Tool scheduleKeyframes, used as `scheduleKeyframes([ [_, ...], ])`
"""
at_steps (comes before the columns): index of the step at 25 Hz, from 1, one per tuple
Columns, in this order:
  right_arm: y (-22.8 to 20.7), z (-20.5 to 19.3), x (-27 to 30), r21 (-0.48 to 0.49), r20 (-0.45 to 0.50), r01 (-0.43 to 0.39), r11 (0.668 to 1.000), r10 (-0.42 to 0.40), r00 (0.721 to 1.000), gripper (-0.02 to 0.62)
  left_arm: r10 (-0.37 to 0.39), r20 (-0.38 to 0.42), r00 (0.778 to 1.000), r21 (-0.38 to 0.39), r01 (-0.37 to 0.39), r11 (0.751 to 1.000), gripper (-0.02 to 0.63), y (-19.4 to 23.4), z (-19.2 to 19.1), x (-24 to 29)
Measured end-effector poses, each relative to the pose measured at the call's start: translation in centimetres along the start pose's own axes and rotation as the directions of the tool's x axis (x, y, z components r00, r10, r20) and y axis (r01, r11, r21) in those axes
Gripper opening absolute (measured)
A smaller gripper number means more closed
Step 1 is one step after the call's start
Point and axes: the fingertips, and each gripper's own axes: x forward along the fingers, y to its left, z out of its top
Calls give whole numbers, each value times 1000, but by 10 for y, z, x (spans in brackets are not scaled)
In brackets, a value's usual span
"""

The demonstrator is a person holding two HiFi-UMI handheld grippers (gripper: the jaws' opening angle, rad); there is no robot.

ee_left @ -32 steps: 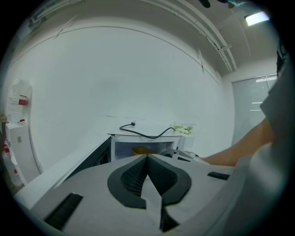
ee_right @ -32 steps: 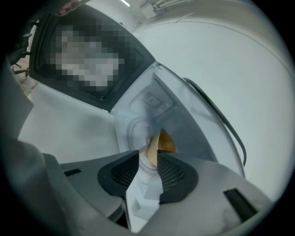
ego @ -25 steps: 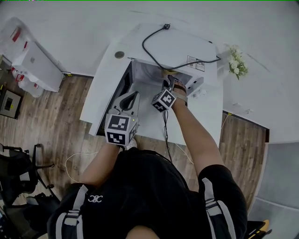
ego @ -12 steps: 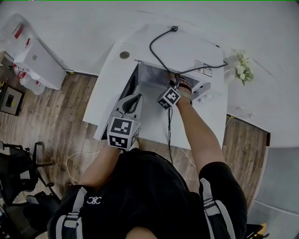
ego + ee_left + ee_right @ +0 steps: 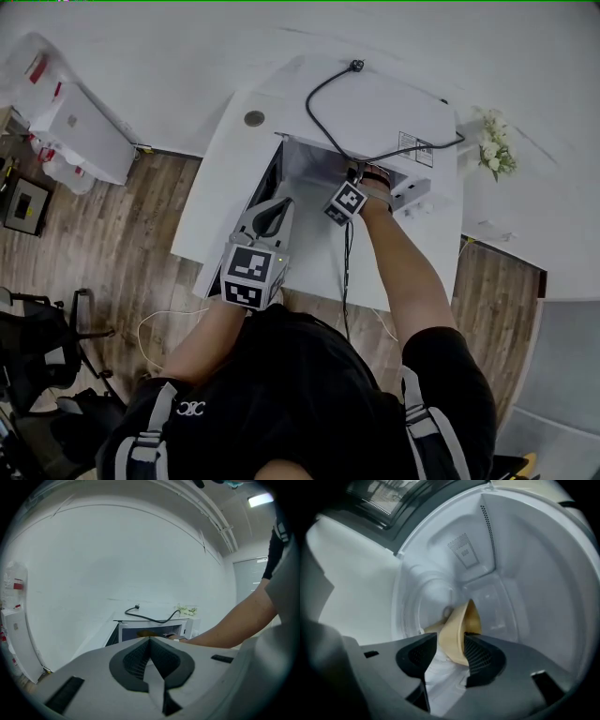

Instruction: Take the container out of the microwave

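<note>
Right gripper (image 5: pixel 451 651) reaches deeper into the white box-shaped microwave (image 5: pixel 380 98) than a second ago, jaws just opened wide, straddling the rim of the tan curved container (image 5: pixel 458 627) inside the cavity. Left gripper (image 5: pixel 150 641) hovers outside, jaws closed, empty.

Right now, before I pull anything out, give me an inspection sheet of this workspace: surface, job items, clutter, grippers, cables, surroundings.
Surface: white table carrying the microwave.
Job's things: microwave door open; tan container inside the cavity.
Clutter: white flowers beside the microwave.
Grippers: right gripper inside the cavity, jaws have just been opening, container rim between them, not clamped; left gripper outside, jaws together, empty.
Cables: black power cable with its plug lying on the microwave's top; black lead trailing from the right gripper; white cable on the floor.
Surroundings: wooden floor, black chairs.
</note>
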Motion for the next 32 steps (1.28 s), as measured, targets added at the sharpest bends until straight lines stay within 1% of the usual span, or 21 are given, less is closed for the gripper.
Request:
scheduleKeyframes([
  [2,1,1,2,-37,-1,-3,999,3,1000,190,1,6,1000,1,-1,1000,14,0,0,0],
  [4,1,1,3,-54,3,2,999,-2,1000,163,3,6,1000,-1,-3,1000,14,0,-1,0],
  [6,-3,3,4,-59,9,10,998,-9,1000,119,4,4,1000,-2,-4,1000,13,0,-3,0],
  [8,-4,3,4,-58,5,-7,998,8,1000,110,7,5,1000,-1,-7,1000,13,0,-3,0],
  [11,-3,0,0,-69,-9,-32,997,31,999,104,7,9,1000,2,-7,1000,13,-4,-2,-1],
  [19,1,-3,-15,-52,11,-78,996,78,997,89,-1,22,1000,7,0,1000,14,-17,0,-6],
  [24,0,-6,-27,-50,27,-89,995,90,996,86,-2,23,1000,5,2,1000,13,-24,0,-10],
  [29,5,-8,-44,-22,42,-136,990,137,990,78,-1,27,1000,-1,1,1000,14,-29,-1,-14],
  [32,9,-9,-52,-32,60,-134,990,136,989,78,-1,33,999,-2,1,1000,13,-32,-1,-17],
])
